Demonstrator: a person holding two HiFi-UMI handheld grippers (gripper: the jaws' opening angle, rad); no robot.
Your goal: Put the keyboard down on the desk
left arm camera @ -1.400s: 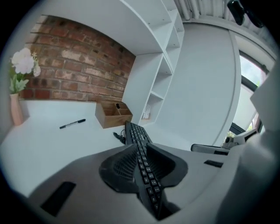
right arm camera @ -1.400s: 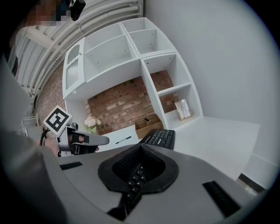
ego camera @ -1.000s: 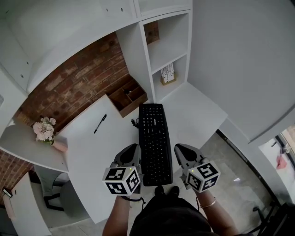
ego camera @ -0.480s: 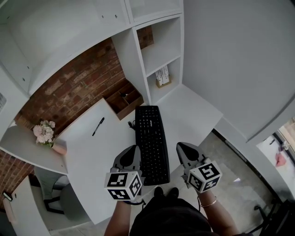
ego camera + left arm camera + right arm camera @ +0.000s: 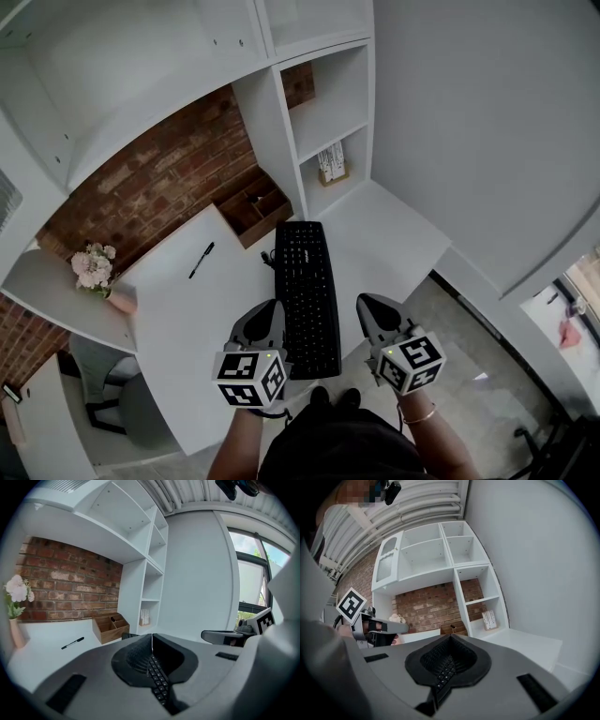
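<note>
A long black keyboard point(image 5: 309, 291) runs away from me over the white desk point(image 5: 187, 319), and its near end reaches past the desk's front edge. My left gripper point(image 5: 271, 309) is at its left side near that end, and my right gripper point(image 5: 368, 306) is at its right side. In the left gripper view the jaws point(image 5: 152, 635) are closed, with a strip of the keyboard's keys point(image 5: 159, 681) between the pads. The right gripper view shows the same: closed jaws point(image 5: 450, 636) on a strip of keys point(image 5: 443, 672). Each gripper shows in the other's view.
A black pen point(image 5: 202, 260) lies on the desk to the left. A wooden organiser point(image 5: 255, 206) stands against the brick wall, with a flower vase point(image 5: 98, 277) at far left. White shelves with a book stand point(image 5: 330, 164) rise behind. A grey chair point(image 5: 122, 403) sits under the desk's left end.
The keyboard and both grippers have shifted slightly together over the desk. Both grippers keep the same hold at its sides.
</note>
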